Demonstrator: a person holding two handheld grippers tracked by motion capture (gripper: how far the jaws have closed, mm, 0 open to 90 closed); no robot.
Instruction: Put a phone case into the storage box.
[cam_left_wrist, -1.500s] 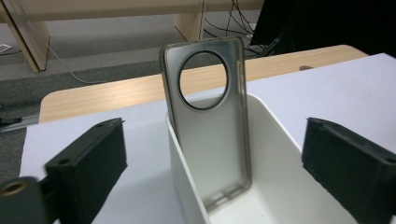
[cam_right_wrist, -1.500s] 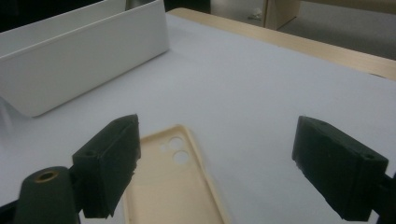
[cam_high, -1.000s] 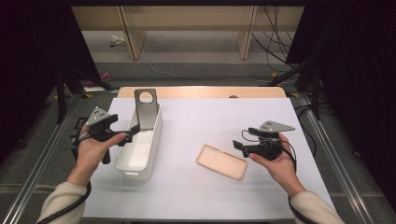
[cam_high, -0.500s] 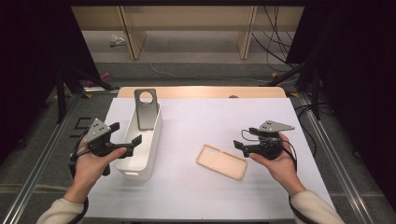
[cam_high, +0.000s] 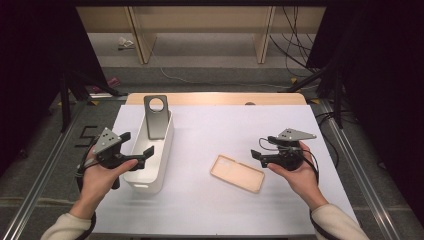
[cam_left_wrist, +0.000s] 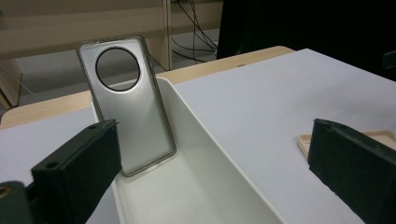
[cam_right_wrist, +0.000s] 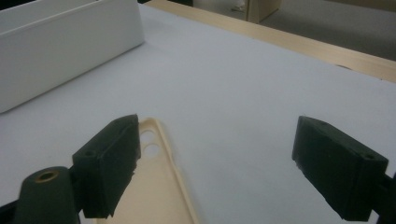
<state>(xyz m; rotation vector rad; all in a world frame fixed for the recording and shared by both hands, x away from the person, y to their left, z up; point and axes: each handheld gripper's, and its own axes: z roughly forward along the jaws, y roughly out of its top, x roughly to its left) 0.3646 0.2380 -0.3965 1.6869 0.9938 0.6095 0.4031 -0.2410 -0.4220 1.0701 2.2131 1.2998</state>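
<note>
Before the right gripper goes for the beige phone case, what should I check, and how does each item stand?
1. Right gripper open: ok.
2. Beige phone case lying flat on the table, clear of other things: ok.
3. Right gripper lined up with the case: ok, it sits just ahead of the jaws.
4. Left gripper open and holding nothing: ok.
5. White bin has room beside the grey phone case leaning at its far end: ok.

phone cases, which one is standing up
The grey case, with its round cutout, leans upright in the white bin. The beige case lies flat on the table.
</note>
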